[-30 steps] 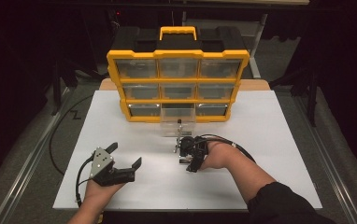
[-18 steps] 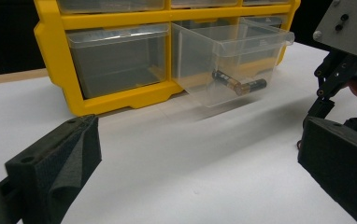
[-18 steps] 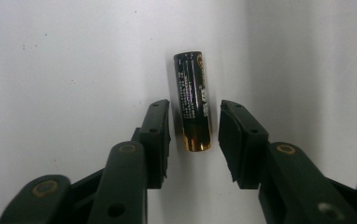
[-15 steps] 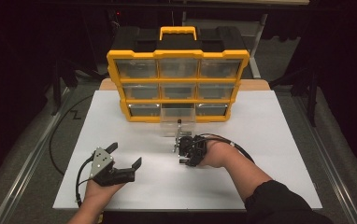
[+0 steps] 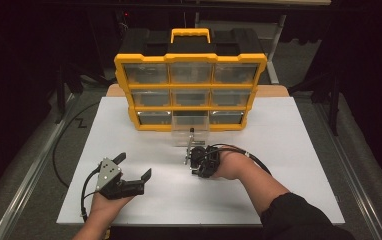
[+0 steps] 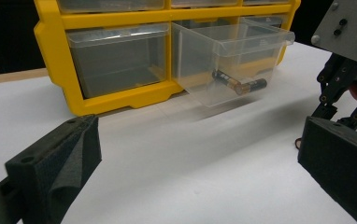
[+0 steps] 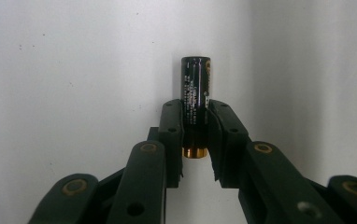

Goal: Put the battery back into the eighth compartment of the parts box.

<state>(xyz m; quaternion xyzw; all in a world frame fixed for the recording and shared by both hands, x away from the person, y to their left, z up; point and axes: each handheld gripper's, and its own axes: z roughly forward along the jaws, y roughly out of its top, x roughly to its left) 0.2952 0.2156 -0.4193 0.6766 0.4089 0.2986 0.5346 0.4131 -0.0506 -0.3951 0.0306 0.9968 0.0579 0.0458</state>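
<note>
A black battery with a gold end lies on the white table. My right gripper has just been closing and its pads now press on both sides of that battery. From above, the right gripper points down at the table just in front of the pulled-out clear drawer. This drawer holds two batteries. My left gripper rests low at the front left, open, with nothing between its fingers.
The yellow organizer with clear drawers stands at the back of the table, its bottom middle drawer pulled out. Black cables trail from both grippers. The right gripper's grey plate and linkage appear at the right of the left gripper view.
The right gripper's jaws have drawn together around the battery. Both hands have stayed in place, and the left gripper is unchanged.
</note>
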